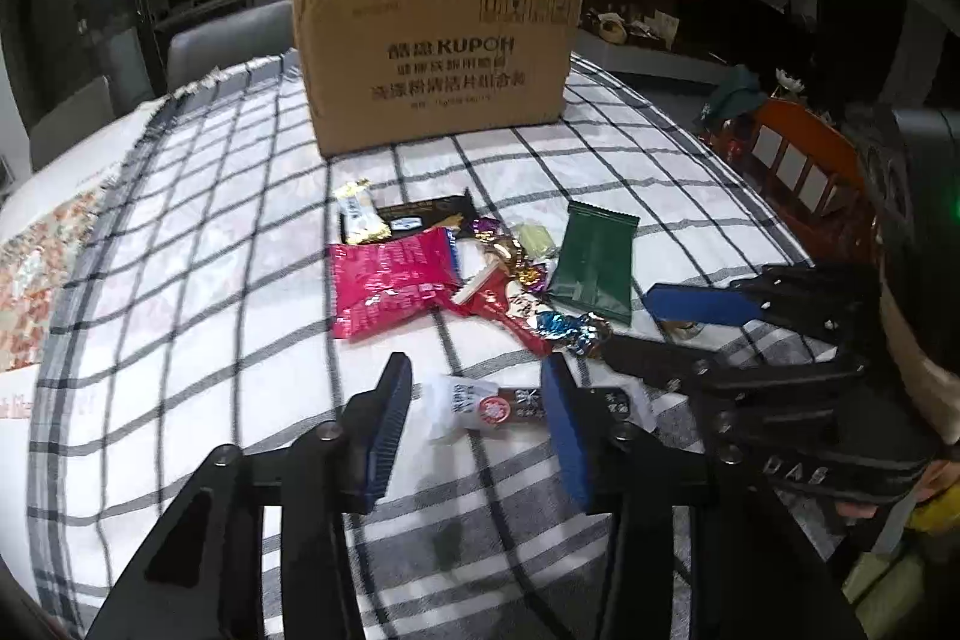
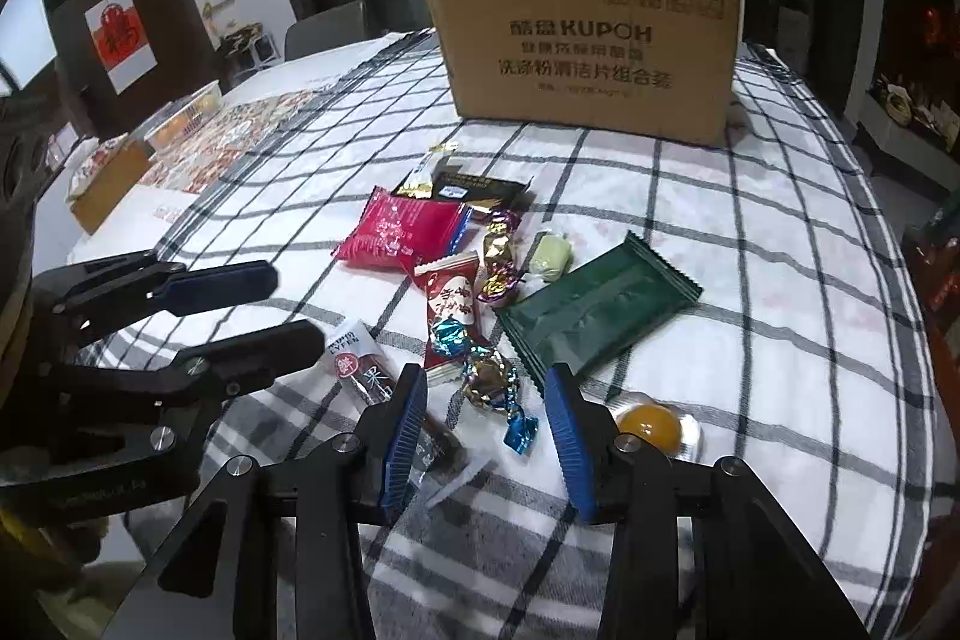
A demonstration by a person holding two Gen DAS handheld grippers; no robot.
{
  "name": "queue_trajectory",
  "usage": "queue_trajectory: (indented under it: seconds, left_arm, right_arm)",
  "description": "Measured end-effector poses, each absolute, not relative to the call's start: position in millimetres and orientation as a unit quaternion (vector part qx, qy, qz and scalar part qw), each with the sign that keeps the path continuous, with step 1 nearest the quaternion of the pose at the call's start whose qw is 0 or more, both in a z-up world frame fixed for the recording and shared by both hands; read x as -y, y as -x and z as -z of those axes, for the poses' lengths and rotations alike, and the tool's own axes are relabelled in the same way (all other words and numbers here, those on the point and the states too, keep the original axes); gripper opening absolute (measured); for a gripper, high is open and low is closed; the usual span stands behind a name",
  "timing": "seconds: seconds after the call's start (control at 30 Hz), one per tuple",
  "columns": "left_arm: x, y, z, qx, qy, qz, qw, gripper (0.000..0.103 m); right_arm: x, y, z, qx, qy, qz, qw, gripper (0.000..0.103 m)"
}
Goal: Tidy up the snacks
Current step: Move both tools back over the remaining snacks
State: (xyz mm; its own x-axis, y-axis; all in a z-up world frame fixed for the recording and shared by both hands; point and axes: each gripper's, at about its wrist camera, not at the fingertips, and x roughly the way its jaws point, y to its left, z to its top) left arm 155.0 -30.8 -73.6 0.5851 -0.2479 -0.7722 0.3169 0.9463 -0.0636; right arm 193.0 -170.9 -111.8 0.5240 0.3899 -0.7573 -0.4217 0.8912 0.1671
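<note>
Several wrapped snacks lie on a checked tablecloth in front of an open cardboard box. They include a pink bag, a green packet, a red packet, a clear fruit-strip packet, a blue-gold candy and a yellow jelly cup. My left gripper is open, its fingers on either side of the fruit-strip packet. My right gripper is open, just before the blue-gold candy. Each gripper also shows in the other's view.
A plastic tub and a small box sit on a patterned mat at the table's far left. An orange wooden chair stands by the right table edge. A grey chair stands behind the table.
</note>
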Motion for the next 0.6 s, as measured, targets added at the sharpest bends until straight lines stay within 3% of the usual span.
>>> queue_trajectory:
  seconds: [0.07, 0.33, 0.6]
  left_arm:
    - [32, -162, 76, -0.434, -0.030, 0.170, 0.884, 0.039]
    - [41, -188, 85, -0.467, 0.015, 0.195, 0.862, 0.029]
    - [58, -212, 95, -0.500, 0.020, 0.165, 0.850, 0.026]
  right_arm:
    - [170, -195, 115, -0.434, 0.017, -0.239, 0.869, 0.037]
    - [170, -203, 125, -0.437, 0.005, -0.249, 0.865, 0.037]
    - [173, -207, 132, -0.436, -0.011, -0.260, 0.862, 0.023]
